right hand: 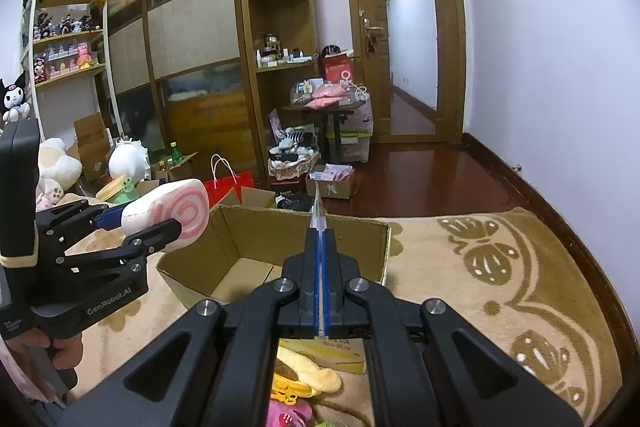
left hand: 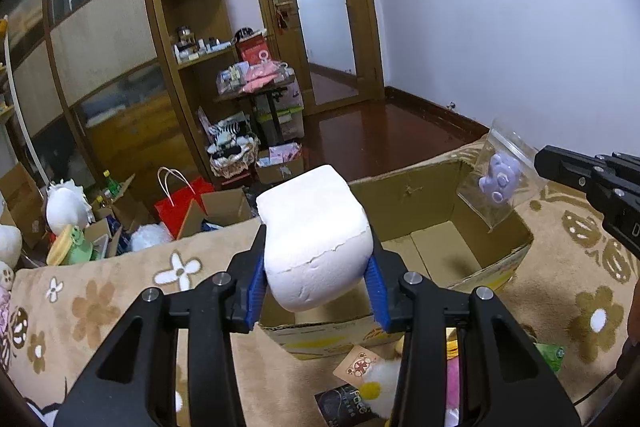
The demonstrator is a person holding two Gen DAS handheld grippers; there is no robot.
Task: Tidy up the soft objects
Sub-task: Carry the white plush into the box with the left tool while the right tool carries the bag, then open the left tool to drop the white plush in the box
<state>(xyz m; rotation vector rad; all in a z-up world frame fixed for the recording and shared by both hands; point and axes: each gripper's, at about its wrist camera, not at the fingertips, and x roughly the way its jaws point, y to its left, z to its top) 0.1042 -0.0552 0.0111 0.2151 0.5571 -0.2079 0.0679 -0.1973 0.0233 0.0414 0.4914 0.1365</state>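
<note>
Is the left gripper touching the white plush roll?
Touching. In the left wrist view both blue pads of the left gripper press into the sides of the white plush roll, which sits squeezed between them.

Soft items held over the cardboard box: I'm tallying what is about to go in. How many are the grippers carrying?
2. The left gripper clamps a white roll-cake plush; the right gripper pinches a clear bag with a purple toy above the cardboard box. More soft items may be hidden.

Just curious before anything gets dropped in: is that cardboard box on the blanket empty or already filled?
Empty, as far as shown. The cardboard box stands open, its bare bottom visible in both views; the near corner is hidden behind the grippers.
</note>
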